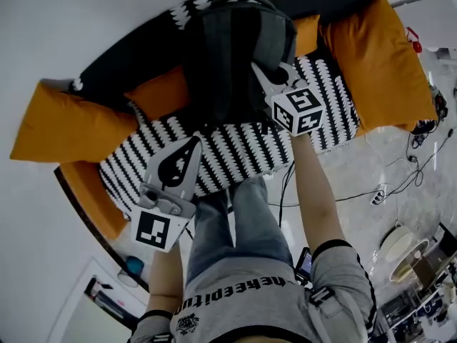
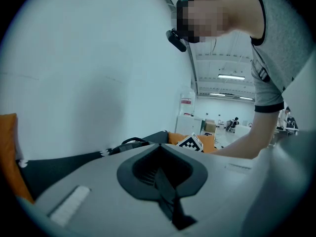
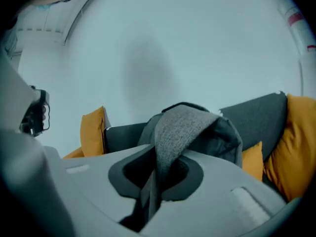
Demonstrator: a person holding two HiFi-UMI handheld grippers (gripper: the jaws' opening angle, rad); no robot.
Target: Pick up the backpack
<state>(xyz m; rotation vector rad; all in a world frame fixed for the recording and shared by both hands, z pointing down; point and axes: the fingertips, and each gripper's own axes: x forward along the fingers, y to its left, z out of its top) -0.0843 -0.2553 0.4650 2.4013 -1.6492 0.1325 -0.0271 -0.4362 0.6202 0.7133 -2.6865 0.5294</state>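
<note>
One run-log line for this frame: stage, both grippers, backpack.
stage: grasp | right gripper: shut on strap | left gripper: shut, empty, over sofa seat | backpack: upright against sofa back

Black-and-white patterned sofa [image 1: 235, 148] with orange cushions [image 1: 64, 131] against a white wall [image 1: 71, 20]

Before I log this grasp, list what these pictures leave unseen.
- Backpack base, head view: its own body hides whether it touches the sofa.
- Backpack's lower half, right gripper view: hidden behind the right gripper.
- Floor clutter, head view's right edge: too small, cut off.
</note>
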